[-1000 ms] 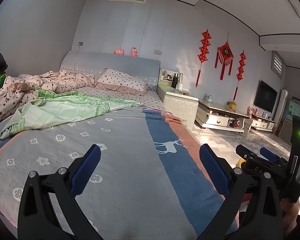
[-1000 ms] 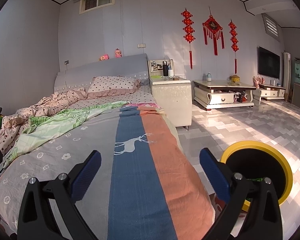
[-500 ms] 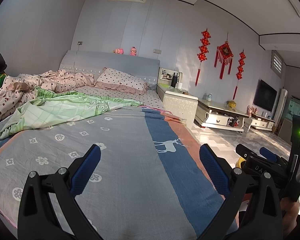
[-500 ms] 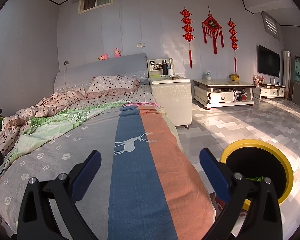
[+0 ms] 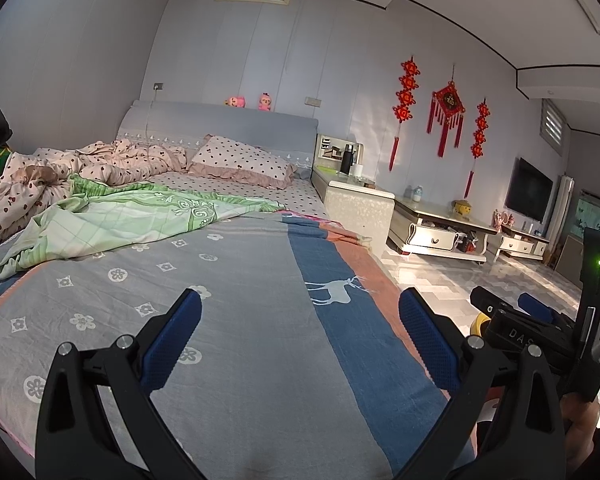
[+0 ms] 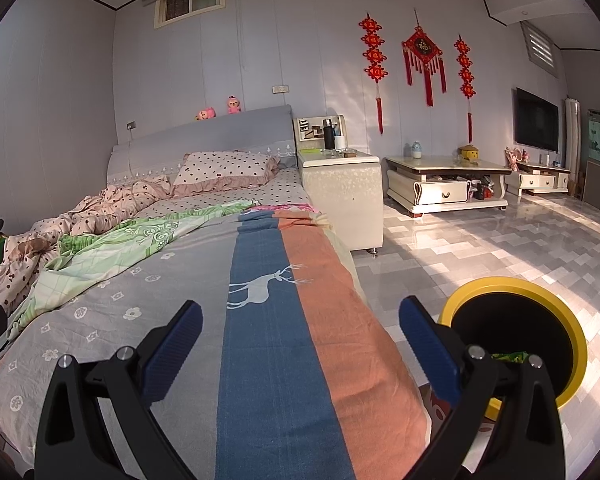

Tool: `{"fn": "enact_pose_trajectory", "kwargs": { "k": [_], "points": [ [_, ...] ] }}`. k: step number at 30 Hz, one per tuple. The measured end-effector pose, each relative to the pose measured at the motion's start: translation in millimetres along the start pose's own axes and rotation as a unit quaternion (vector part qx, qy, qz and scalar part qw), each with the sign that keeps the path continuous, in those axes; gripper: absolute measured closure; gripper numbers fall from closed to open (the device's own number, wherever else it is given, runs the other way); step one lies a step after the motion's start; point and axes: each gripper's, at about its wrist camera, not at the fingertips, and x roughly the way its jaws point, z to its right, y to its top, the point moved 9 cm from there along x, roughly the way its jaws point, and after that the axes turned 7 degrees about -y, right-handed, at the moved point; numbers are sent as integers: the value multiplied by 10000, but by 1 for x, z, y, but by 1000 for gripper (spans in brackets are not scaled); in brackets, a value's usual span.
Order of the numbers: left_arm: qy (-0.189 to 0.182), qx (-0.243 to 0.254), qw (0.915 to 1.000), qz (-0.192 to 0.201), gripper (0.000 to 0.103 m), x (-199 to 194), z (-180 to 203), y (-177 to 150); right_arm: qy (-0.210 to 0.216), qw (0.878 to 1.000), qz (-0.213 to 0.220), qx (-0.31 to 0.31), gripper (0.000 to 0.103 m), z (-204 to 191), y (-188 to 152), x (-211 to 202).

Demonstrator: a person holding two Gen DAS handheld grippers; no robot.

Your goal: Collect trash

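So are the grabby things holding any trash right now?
No. The left hand-held gripper and the right hand-held gripper are both open over the bed, with nothing between their fingers.

home bedroom | bed (image 5: 228, 280) with pillow (image 5: 240, 158) | nightstand (image 6: 342, 192) | wall TV (image 6: 537, 120)

The bedspread (image 6: 260, 320) was grey with white flowers, striped blue and orange; at four o'clock, the bin (image 6: 572, 320) was yellow-rimmed and black.
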Motion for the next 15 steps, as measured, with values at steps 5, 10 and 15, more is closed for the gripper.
{"fn": "enact_pose_trajectory", "kwargs": {
  "k": [5,10,15],
  "points": [
    [-7,0,10000,-3,8,0,1,0,-3,10000,-13,13,8,0,0,0],
    [-4,3,10000,-8,8,1,1,0,-4,10000,-25,31,8,0,0,1],
    [-16,1,10000,-15,8,2,1,0,-5,10000,-26,26,8,0,1,1]
  ]
}}
